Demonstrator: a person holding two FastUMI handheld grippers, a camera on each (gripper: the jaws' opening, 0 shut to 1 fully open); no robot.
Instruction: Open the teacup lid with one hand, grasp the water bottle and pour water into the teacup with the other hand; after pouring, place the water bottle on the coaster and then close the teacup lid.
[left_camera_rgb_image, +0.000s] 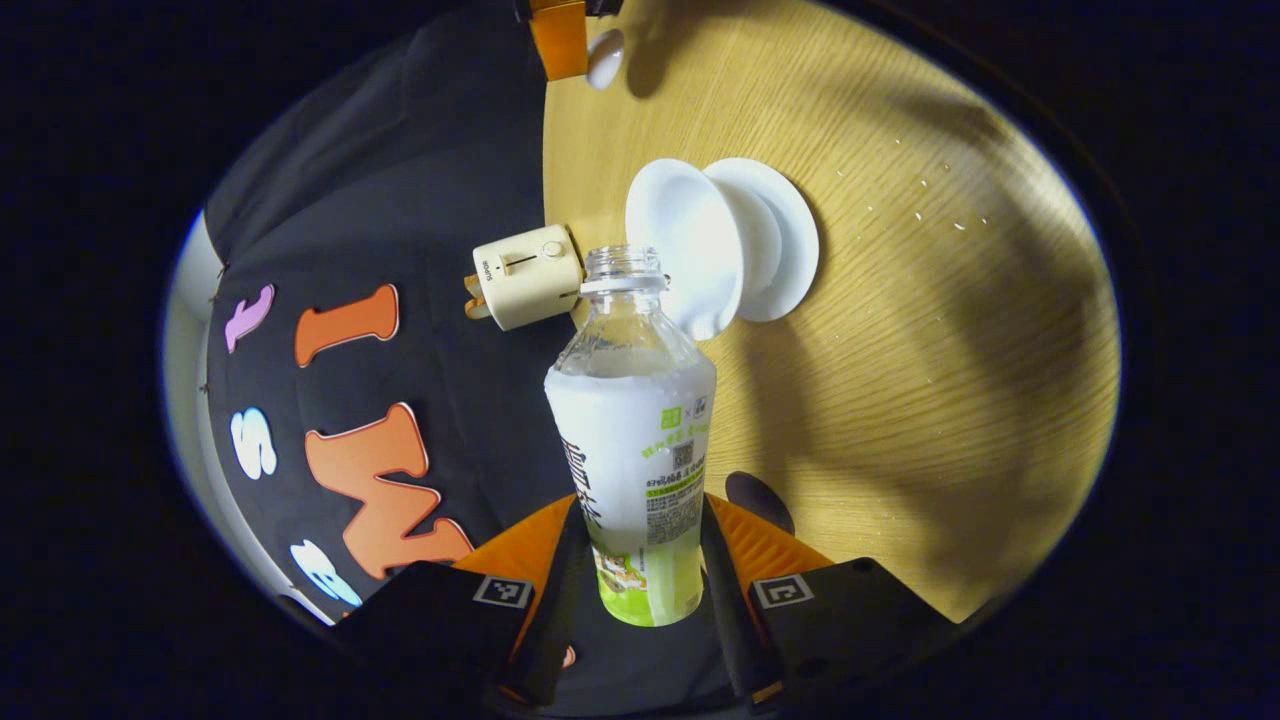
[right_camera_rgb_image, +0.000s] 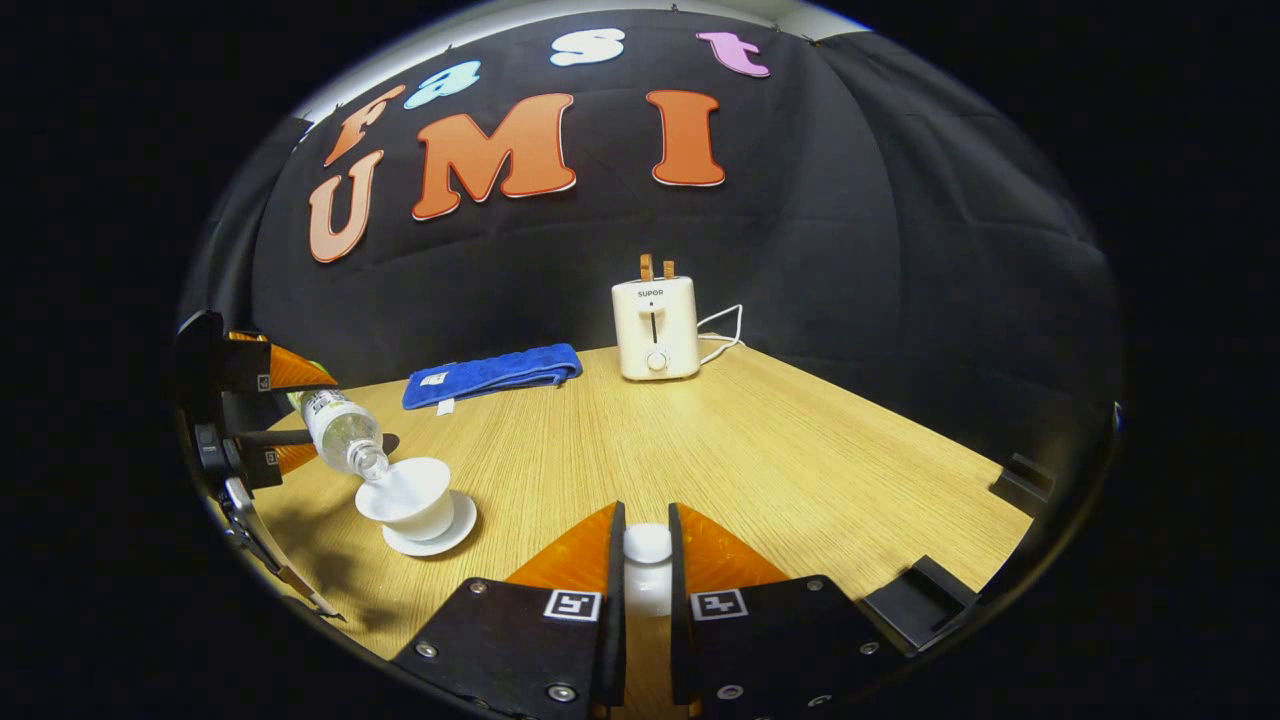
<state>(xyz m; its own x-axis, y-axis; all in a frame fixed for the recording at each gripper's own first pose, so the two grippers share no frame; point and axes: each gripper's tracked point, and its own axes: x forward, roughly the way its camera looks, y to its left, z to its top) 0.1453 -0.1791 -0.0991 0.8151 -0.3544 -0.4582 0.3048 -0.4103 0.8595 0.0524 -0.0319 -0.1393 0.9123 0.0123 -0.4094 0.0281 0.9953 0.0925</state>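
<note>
Step in hand: the pour. Lid is off, bottle tipped over the cup.

Left gripper (left_camera_rgb_image: 640, 560), left gripper view: both fingers clamped on the lower body of the water bottle (left_camera_rgb_image: 635, 450), one each side of the label. Bottle is uncapped and runs from 6 o'clock up to centre, mouth at the rim of the teacup (left_camera_rgb_image: 690, 245). Cup sits on its saucer (left_camera_rgb_image: 785, 240), white and open, at about 1 o'clock from the bottle's neck. Liquid pools toward the bottle's shoulder; whether a stream is falling, I cannot tell.

Right gripper view: bottle (right_camera_rgb_image: 340, 430) and cup (right_camera_rgb_image: 410, 495) sit at 8 o'clock, bottle sloping neck-down, mouth just above or touching the cup rim, cannot tell which. Left gripper (right_camera_rgb_image: 250, 410) shows behind it at the edge.

Right gripper (right_camera_rgb_image: 647, 570): fingers closed on the teacup lid (right_camera_rgb_image: 648, 575) by its knob, held at 6 o'clock above the table (right_camera_rgb_image: 800, 450), well apart from the cup.

Elsewhere: toaster (right_camera_rgb_image: 655, 328) at 12 o'clock by the back wall, blue towel (right_camera_rgb_image: 495, 373) at 10 o'clock. No coaster made out with certainty; a dark patch shows on the table beside the bottle in both views.

Next, by my reckoning: right the bottle, find the coaster and set the bottle upright on it, then bring the lid across and seat it. Slow tilt-back needed, since the open mouth can drip on the table.
</note>
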